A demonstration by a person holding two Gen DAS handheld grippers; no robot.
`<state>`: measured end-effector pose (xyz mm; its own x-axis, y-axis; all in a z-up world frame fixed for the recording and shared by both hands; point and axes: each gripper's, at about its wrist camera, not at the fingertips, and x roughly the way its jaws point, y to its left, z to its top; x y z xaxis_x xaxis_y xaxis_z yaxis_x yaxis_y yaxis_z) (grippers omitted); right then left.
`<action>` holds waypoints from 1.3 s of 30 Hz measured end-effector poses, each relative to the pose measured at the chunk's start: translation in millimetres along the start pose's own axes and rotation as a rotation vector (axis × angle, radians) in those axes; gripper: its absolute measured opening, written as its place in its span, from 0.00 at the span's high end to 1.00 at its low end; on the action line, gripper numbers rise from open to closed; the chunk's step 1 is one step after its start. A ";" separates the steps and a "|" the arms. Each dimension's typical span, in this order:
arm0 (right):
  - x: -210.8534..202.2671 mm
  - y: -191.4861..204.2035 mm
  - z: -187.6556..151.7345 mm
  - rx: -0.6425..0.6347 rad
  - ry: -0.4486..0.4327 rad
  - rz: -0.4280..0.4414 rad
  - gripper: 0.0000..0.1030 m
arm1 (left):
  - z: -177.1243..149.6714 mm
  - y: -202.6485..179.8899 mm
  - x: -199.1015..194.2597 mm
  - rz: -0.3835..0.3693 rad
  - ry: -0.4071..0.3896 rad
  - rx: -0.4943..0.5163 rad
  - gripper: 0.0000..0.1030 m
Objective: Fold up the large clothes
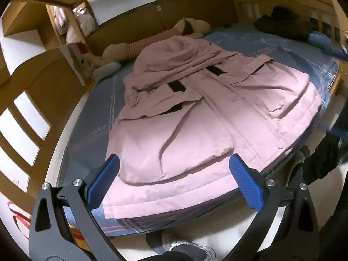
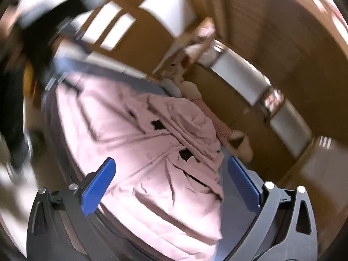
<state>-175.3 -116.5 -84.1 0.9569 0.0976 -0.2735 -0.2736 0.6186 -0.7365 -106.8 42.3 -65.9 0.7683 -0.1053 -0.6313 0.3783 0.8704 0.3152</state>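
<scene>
A large pink hooded coat (image 1: 191, 117) lies spread on a bed with a blue sheet (image 1: 93, 117), hood at the far end, hem toward me, both sleeves folded across the chest. My left gripper (image 1: 174, 165) hovers open above the hem, nothing between its blue pads (image 1: 102, 182). In the blurred right wrist view the same coat (image 2: 139, 143) runs from upper left to lower right. My right gripper (image 2: 171, 169) hangs open over its sleeve area, apart from the cloth.
Plush toys (image 1: 121, 50) lie along the bed's far left side by wooden shelving (image 1: 54, 65). Dark clothing (image 1: 280, 21) and a blue item (image 1: 322, 41) sit at the far right corner. A person's dark sleeve (image 1: 324, 156) is at the right edge.
</scene>
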 end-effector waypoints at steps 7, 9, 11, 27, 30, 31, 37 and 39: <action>18.5 85.5 -35.2 -0.421 0.105 0.011 0.01 | -3.1 15.1 1.6 0.022 0.022 -0.048 0.02; 24.3 94.9 -44.0 -0.481 0.120 -0.017 0.01 | -3.4 16.0 1.3 0.022 0.023 -0.053 0.02; 29.1 98.8 -49.4 -0.509 0.123 -0.027 0.01 | -3.7 15.7 0.6 0.023 0.021 -0.047 0.02; 69.2 81.7 -71.3 -0.520 0.254 -0.172 0.01 | -12.6 -13.8 9.2 0.049 0.056 0.134 0.02; 78.9 77.7 -79.7 -0.525 0.308 -0.202 0.01 | -15.4 -23.8 8.6 0.057 0.047 0.189 0.02; 81.8 75.1 -81.3 -0.518 0.321 -0.205 0.02 | -15.9 -26.1 7.8 0.057 0.037 0.205 0.02; 93.7 64.8 -84.6 -0.478 0.385 -0.166 0.47 | -36.6 -61.6 -3.7 0.088 -0.097 0.483 0.02; 93.2 65.8 -83.7 -0.477 0.387 -0.156 0.58 | -50.7 -76.3 -2.3 0.083 -0.114 0.604 0.02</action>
<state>-112.3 -132.0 -209.8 0.9091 -0.3097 -0.2787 -0.2324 0.1782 -0.9562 -163.6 0.5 -124.4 0.8454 -0.1282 -0.5185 0.5146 0.4557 0.7263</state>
